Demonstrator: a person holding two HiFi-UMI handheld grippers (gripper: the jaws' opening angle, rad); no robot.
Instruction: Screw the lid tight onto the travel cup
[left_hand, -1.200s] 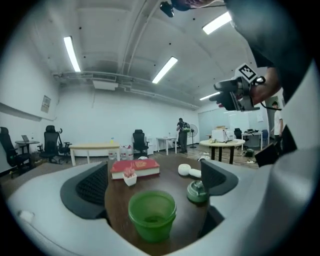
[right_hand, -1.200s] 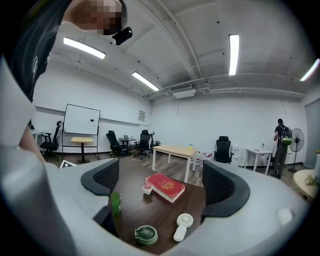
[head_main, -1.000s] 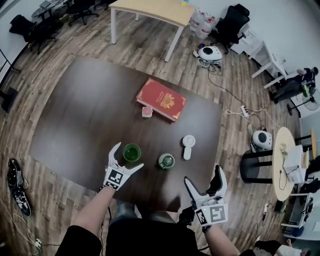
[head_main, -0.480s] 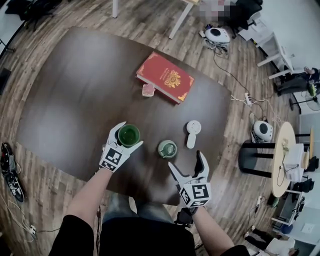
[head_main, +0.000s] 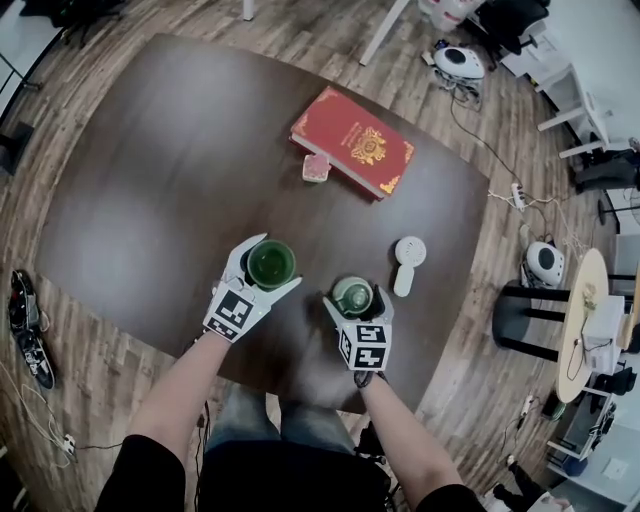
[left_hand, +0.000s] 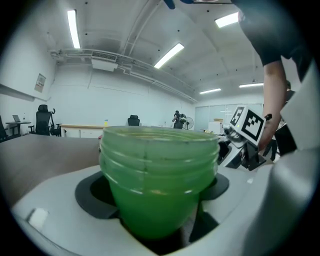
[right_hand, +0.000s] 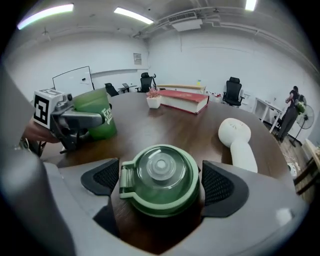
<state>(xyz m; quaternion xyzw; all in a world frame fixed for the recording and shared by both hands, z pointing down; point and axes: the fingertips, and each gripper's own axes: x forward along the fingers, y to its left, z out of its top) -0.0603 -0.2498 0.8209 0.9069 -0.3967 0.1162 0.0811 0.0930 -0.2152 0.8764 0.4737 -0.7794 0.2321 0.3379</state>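
- The travel cup (left_hand: 159, 185) is of translucent green plastic. It stands upright and open on the dark brown table (head_main: 150, 180), near the edge where the person is. The thread rings below its rim are bare.
- The left gripper (head_main: 268, 272) has the cup between its two jaws. The jaws have just been closing, and the dark pads lie against the cup wall on both sides, below the thread.
- The lid (right_hand: 160, 177) is green with a clear dome in the middle and a hinge tab on one side. It lies flat on the table, dome upward, just beside the cup and not touching it.
- The right gripper (head_main: 357, 302) points steeply down over the lid, one jaw on each side of it. The pads are spread and stand just beside the lid rim. A thin dark gap shows on the side away from the hinge. On the hinge side I cannot tell whether the pad touches.
- A white handheld fan (head_main: 408, 262) lies near the lid, on the side away from the cup.
- A red book (head_main: 352, 155) lies flat farther back on the table, and a small potted plant (right_hand: 154, 100) stands just beside it.
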